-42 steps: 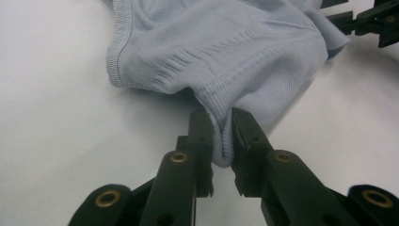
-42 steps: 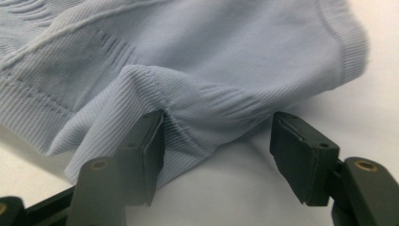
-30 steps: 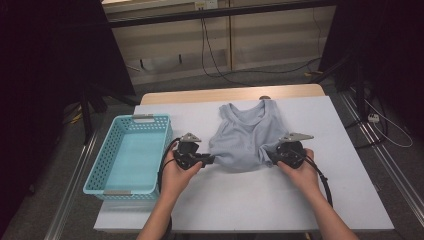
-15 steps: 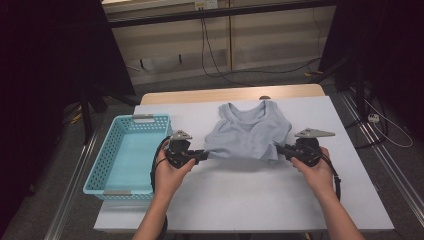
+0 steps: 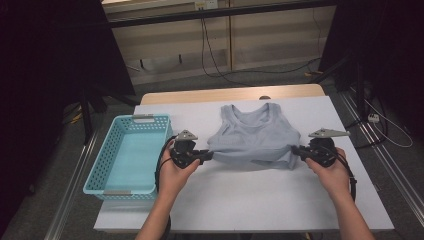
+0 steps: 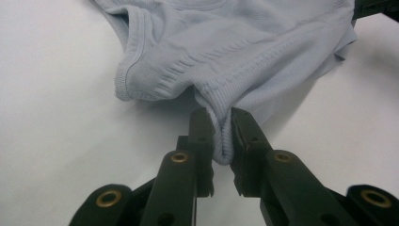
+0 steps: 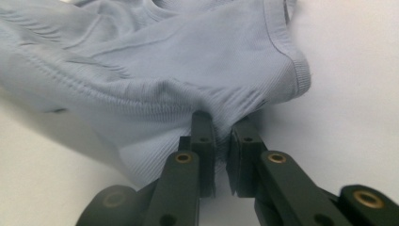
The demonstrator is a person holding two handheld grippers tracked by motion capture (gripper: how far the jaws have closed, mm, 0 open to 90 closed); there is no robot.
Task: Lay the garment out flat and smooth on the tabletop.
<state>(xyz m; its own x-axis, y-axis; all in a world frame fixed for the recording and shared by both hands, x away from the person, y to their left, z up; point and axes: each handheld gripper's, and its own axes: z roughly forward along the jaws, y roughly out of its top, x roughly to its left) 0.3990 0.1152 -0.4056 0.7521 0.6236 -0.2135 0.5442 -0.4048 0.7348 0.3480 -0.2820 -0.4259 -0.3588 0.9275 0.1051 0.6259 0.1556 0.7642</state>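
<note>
From above, your left gripper and right gripper stretch the grey top over the white table, right of the blue basket.

In the left gripper view, your jaws pinch the hem.

In the right gripper view, your jaws, just closed, clamp the hem.

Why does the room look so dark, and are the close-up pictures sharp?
High view: light falls on the white table, surroundings stay dark. Left gripper view: the grey top shows crisp ribbing, casting a soft shadow. Right gripper view: the near fabric is sharp, the jaw bases slightly blurred.
</note>
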